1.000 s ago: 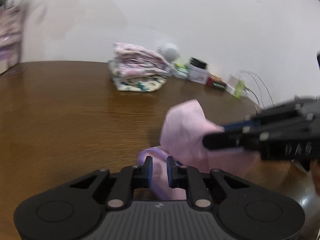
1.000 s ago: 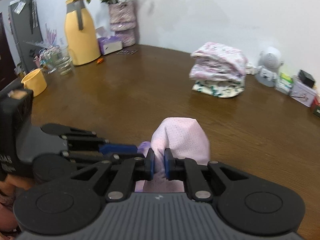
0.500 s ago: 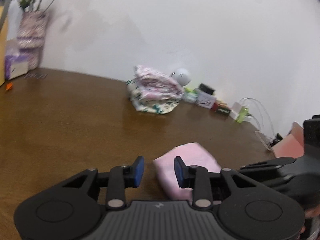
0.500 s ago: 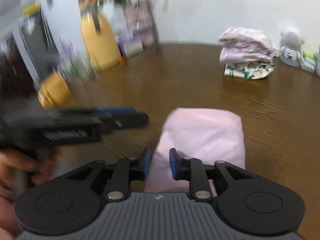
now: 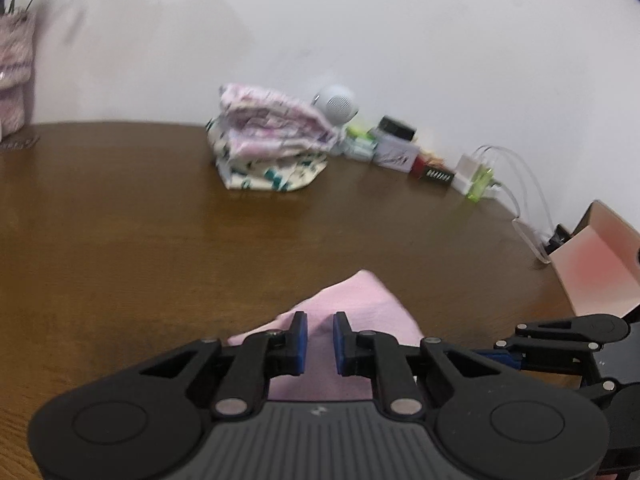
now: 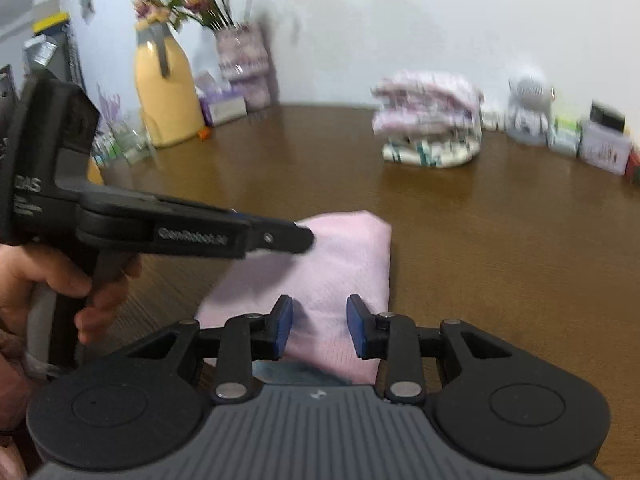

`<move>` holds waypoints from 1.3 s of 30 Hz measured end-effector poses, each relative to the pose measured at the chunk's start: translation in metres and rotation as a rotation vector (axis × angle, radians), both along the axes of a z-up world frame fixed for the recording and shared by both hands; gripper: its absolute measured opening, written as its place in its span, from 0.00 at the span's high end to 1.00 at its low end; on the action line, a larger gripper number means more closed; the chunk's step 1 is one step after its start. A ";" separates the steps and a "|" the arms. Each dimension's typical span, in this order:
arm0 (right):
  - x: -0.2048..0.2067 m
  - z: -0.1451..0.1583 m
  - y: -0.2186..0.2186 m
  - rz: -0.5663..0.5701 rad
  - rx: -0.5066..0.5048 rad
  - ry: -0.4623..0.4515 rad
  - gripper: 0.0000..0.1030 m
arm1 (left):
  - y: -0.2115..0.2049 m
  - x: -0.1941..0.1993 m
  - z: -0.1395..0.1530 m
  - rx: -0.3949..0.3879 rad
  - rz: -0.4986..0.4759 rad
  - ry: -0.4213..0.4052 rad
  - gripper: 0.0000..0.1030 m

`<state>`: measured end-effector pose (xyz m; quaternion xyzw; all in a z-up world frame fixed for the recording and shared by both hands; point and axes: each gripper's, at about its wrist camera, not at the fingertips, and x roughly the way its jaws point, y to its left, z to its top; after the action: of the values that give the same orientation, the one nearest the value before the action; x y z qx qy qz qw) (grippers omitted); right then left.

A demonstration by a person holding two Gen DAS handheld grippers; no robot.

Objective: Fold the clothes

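A pink mesh garment (image 6: pixel 340 256) lies folded flat on the brown wooden table (image 5: pixel 120 220). My left gripper (image 5: pixel 319 340) is at the garment's far left corner. Its jaws are closing, and pink fabric (image 5: pixel 352 304) fills the narrow gap between them. In the right wrist view the left gripper (image 6: pixel 300 236) reaches in from the left, held by a hand (image 6: pixel 60 276). My right gripper (image 6: pixel 320 328) stands over the garment's near edge. Its jaws are opening, and the pads are clear of the cloth that lies between them.
A stack of folded patterned clothes (image 6: pixel 428 120) sits at the back of the table. A yellow jug (image 6: pixel 168 92) and a vase of flowers (image 6: pixel 244 68) stand at the far left. Along the wall are small boxes, a white round device (image 5: pixel 338 100) and cables (image 5: pixel 480 176). A cardboard box (image 5: pixel 592 264) sits at the right edge.
A second ago both grippers held the garment raised and bunched. It now lies folded flat on the table. The right jaws have let go and widened; the left jaws opened, then narrowed again.
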<state>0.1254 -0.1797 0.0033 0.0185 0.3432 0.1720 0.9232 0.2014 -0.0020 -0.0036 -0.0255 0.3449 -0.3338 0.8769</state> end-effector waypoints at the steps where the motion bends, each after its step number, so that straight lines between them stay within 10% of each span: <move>1: 0.000 -0.002 -0.001 -0.001 0.004 0.000 0.69 | 0.000 0.002 -0.003 0.004 0.001 0.009 0.88; 7: -0.001 -0.007 -0.003 0.004 -0.004 -0.014 0.64 | 0.000 0.001 -0.005 0.019 0.011 0.005 0.87; 12: -0.008 0.007 -0.017 -0.010 0.060 -0.034 0.30 | 0.013 -0.023 0.016 -0.016 0.092 -0.060 0.16; 16: -0.026 0.024 -0.031 -0.026 0.112 -0.098 0.00 | 0.026 -0.049 0.031 -0.035 0.185 -0.075 0.11; 27: -0.047 0.020 -0.033 -0.274 0.072 -0.087 0.00 | 0.029 -0.103 0.032 0.124 0.418 -0.084 0.04; 33: -0.039 0.017 -0.038 -0.176 0.093 0.047 0.00 | 0.039 -0.114 0.031 0.103 0.463 -0.066 0.09; 39: -0.049 0.013 -0.042 -0.173 0.144 -0.038 0.00 | 0.045 -0.117 0.025 0.110 0.454 0.006 0.08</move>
<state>0.0761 -0.2221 0.0165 0.1110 0.3095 0.1162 0.9372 0.0847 0.0428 0.0216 -0.0557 0.3506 -0.1086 0.9285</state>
